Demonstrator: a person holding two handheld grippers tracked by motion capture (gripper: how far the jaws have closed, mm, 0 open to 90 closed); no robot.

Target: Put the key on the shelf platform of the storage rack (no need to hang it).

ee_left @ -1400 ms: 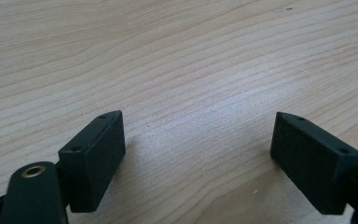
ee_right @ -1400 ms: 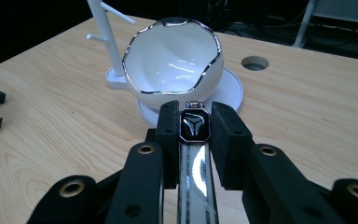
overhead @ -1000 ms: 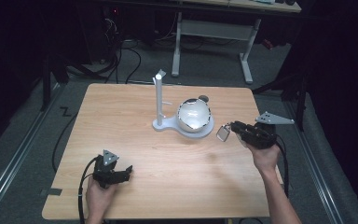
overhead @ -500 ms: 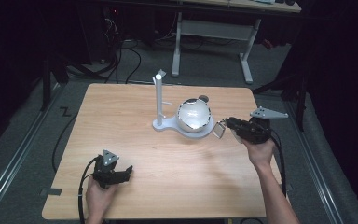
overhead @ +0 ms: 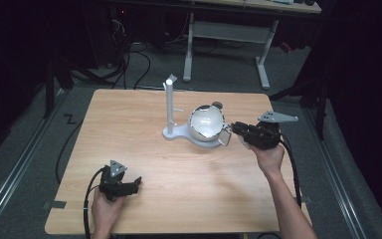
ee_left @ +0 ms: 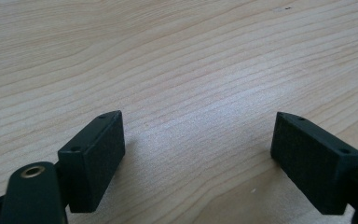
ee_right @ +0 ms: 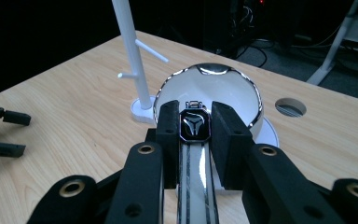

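My right gripper (overhead: 233, 130) is shut on a watch (ee_right: 195, 128) with a black face and a pale shiny strap. In the right gripper view the pads clamp both sides of the case, and the strap runs back between the jaws. The watch (overhead: 225, 136) hangs at the right side of a white bowl (overhead: 206, 123) with a chrome rim. The bowl (ee_right: 214, 88) sits on the base of a white stand (overhead: 169, 102) with short pegs. My left gripper (overhead: 135, 183) rests near the table's front left; its jaws stand wide apart over bare wood (ee_left: 198, 140).
A round cable hole (overhead: 217, 105) lies in the wooden table (overhead: 129, 124) just behind the bowl. Beyond the table's far edge stand a desk frame (overhead: 224, 30) and floor cables (overhead: 129, 59). Broad bare wood lies between the two grippers.
My right gripper has carried the watch leftward and a little away from me, up to the bowl's side. The left gripper has stayed put.
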